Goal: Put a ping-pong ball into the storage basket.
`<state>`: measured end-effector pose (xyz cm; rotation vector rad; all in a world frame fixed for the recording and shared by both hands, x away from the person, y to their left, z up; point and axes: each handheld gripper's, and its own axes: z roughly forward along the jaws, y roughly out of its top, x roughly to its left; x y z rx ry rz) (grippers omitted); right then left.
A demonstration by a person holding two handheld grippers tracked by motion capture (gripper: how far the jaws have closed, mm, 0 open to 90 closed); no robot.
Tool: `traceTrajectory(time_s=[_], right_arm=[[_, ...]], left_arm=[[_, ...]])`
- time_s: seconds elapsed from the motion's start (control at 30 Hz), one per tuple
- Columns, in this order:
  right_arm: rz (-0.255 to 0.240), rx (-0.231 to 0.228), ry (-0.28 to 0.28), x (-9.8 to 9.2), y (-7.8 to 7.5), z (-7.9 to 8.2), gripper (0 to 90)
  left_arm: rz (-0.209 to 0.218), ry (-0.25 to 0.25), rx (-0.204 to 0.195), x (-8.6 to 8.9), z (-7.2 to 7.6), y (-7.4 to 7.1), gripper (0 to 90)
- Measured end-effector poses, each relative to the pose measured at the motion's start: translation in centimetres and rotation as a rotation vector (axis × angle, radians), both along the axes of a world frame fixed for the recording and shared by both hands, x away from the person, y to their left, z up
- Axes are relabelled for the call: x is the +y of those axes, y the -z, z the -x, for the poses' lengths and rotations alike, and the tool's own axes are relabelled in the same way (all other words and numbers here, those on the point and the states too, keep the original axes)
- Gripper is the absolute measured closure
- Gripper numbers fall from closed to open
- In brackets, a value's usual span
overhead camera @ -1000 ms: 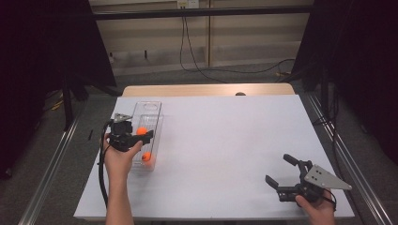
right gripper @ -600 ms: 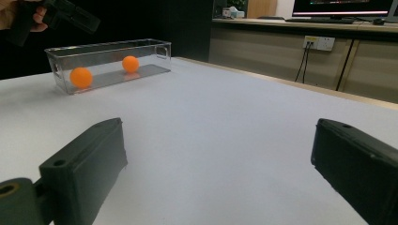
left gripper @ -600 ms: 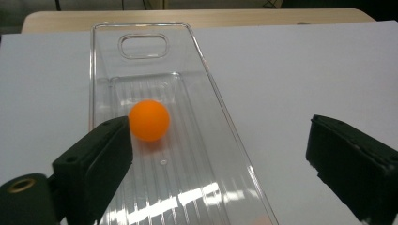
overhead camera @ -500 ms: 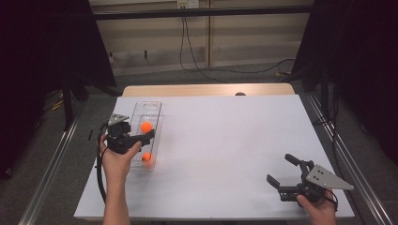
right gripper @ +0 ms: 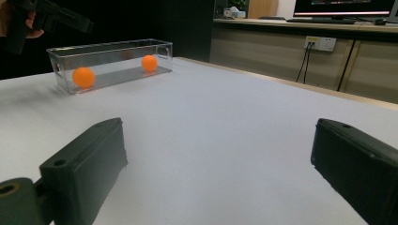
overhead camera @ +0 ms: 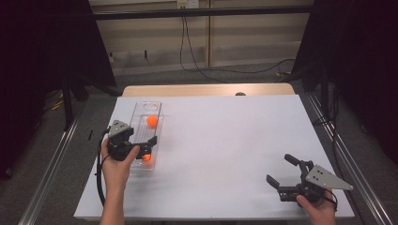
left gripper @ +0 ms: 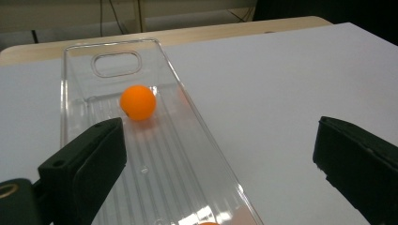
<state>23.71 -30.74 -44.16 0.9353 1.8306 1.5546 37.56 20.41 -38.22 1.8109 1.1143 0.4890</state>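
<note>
High view puts your left gripper point(overhead camera: 149, 145) over the clear tray point(overhead camera: 139, 116), jaws having just spread wide and holding nothing. Both orange balls point(overhead camera: 152, 120) already lie inside the tray. Your right gripper point(overhead camera: 280, 172) rests open and empty, well apart.

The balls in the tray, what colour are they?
Orange balls, clearest in the left gripper view.

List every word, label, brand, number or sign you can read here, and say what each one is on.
No text can be read.
The monitor at the back of the right gripper view shows coloured marks too small and blurred to read.
The clear tray, orange balls and wall socket bear no visible lettering.
</note>
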Motion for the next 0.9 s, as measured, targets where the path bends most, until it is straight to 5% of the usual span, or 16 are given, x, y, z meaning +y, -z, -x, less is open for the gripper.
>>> traceTrajectory(time_s=[0.43,0.9], right_arm=[[0.001,0.001,0.002,0.0,0.0,0.0,3.3],[0.002,-0.001,-0.001,0.1,0.0,0.1,3.2]], left_arm=[[0.019,0.061,-0.034,-0.1,1.6,1.1,2.8],[0.101,0.074,-0.093,0.5,2.8,1.5,2.8]])
